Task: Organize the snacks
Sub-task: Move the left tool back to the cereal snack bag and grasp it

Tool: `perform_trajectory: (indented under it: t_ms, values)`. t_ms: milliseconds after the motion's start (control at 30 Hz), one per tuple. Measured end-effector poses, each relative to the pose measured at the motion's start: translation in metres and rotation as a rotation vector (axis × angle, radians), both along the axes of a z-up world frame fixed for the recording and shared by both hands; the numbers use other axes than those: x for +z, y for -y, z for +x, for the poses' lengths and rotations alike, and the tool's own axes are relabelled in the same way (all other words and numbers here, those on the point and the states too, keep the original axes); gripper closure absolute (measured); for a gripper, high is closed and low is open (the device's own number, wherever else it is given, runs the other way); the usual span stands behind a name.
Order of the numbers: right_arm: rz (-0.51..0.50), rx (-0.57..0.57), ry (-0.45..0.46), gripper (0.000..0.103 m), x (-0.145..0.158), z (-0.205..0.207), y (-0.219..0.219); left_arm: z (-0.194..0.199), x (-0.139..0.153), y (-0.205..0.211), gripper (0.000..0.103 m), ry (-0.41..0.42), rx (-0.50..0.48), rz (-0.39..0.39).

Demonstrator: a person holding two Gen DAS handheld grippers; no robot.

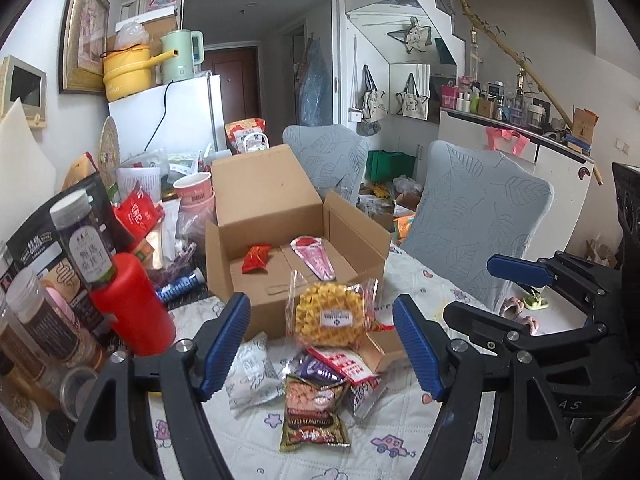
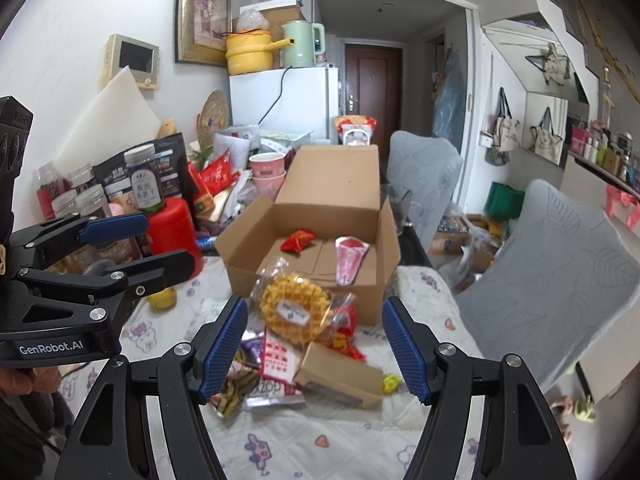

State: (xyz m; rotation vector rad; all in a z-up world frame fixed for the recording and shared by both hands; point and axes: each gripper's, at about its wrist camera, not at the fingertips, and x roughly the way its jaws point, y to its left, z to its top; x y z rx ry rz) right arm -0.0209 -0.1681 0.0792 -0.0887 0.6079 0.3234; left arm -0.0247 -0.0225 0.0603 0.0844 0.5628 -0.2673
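An open cardboard box stands on the quilted table and holds a red packet and a pink packet. Against its front leans a bagged yellow waffle, on top of a pile of snacks with a peanut bag, a white packet and a small brown carton. My left gripper hovers open just short of the pile, nothing between its pads. My right gripper is beside it, also open and empty. Each shows in the other's view: right gripper, left gripper.
A red bottle, jars and bags crowd the table's left side, with pink cups behind them. Two grey covered chairs stand at the right. A white fridge is at the back.
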Motion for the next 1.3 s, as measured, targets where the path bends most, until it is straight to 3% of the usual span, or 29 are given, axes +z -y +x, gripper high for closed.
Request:
perform_trajectory:
  t_ms: [533, 933, 1300]
  values:
    - [0.033, 0.024, -0.1, 0.033, -0.057, -0.025, -0.009, -0.015, -0.058, -0.011, 0.029, -0.127, -0.014, -0.041]
    - [0.049, -0.029, -0.204, 0.033, -0.105, -0.022, 0.001, 0.004, -0.113, -0.019, 0.029, -0.278, 0.007, -0.059]
    - [0.072, -0.046, -0.264, 0.033, -0.127, -0.017, 0.012, 0.032, -0.147, -0.024, 0.029, -0.377, 0.028, -0.111]
